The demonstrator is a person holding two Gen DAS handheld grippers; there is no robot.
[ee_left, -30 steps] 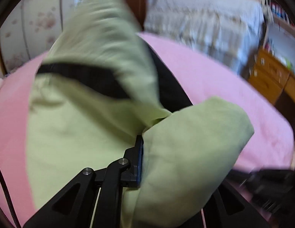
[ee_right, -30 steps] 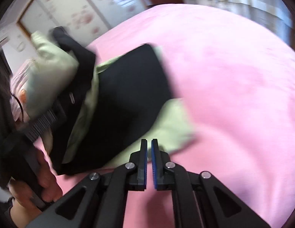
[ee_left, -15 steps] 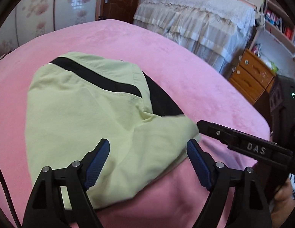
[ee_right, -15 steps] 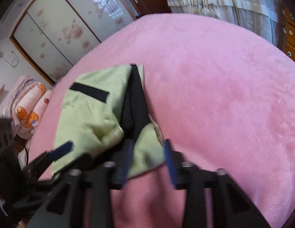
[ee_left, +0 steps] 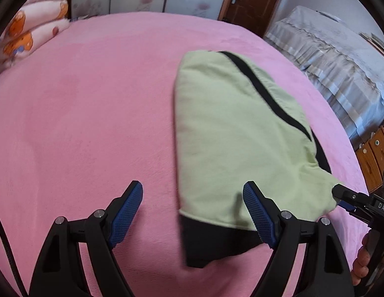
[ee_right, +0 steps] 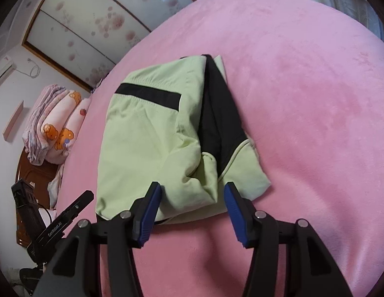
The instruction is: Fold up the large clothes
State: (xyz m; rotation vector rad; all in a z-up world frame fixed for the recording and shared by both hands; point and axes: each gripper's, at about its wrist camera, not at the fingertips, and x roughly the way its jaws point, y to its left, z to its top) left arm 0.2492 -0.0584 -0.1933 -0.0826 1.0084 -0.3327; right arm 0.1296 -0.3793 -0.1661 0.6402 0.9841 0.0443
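Garment point(ee_right: 152, 136), pale green with black panels, lies as a compact folded bundle on the pink bedspread point(ee_left: 88, 113), toward the near edge where both tools work. Left gripper point(ee_left: 192, 215): jaws spread wide, nothing between the pads; the black lower corner of the bundle sits just ahead of and beneath its right finger, not pinched. Right gripper point(ee_right: 190, 212): jaws opening, the loose green flap at the bundle's near edge lying just ahead of the gap, pads clear of the cloth. Step in hand, as I judge it: release after a fold, both tools clear of the fabric. Bundle looks mostly folded, but the near edge is lumpy, with one green flap puffed up beside the black panel. Next move probably calls for either flattening that raised flap or taking a fresh pinch on the near corners for one more fold; a low approach would avoid dragging the stack across the soft cover.
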